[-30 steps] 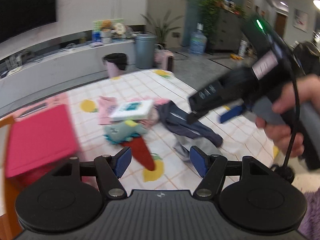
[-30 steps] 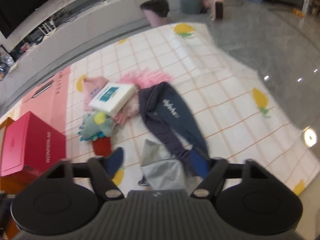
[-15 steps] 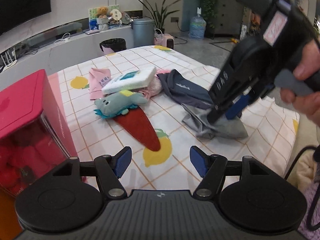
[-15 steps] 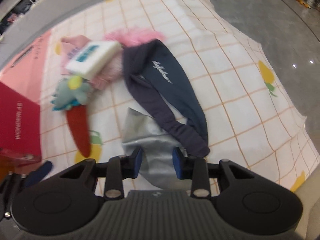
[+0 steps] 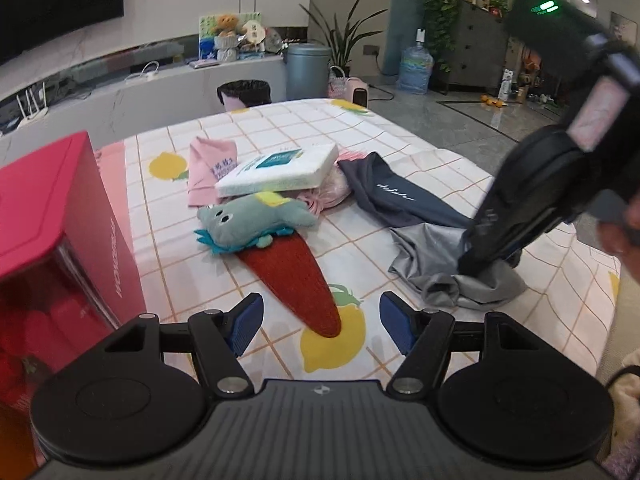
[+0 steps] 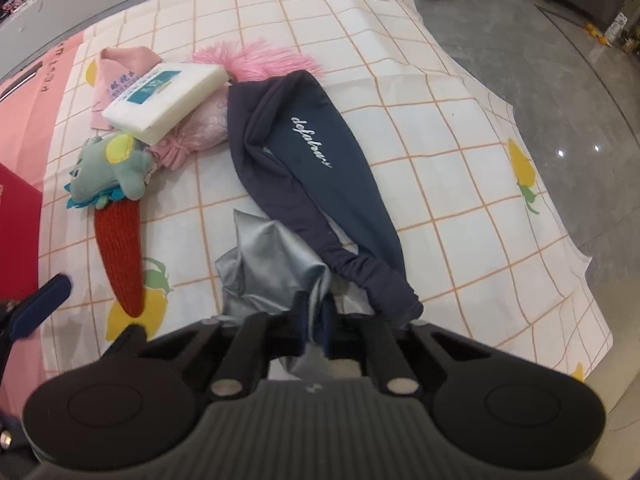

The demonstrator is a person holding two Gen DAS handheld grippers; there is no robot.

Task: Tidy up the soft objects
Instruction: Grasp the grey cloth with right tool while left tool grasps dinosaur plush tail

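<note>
Beside the navy trousers (image 6: 320,160), the right gripper (image 6: 311,326) has just pinched shut on the grey cloth (image 6: 272,264), ready for lifting, while the left gripper (image 5: 320,322) hangs wide open and empty.

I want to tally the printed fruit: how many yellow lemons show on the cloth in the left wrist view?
4, more may be hidden: one beside the pink cloth, one at the far edge, one under the carrot tip, a sliver at right.

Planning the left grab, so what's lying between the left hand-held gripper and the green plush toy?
Only the red knitted cone, running from the green plush toy toward the open left hand-held gripper; left wrist view.
</note>
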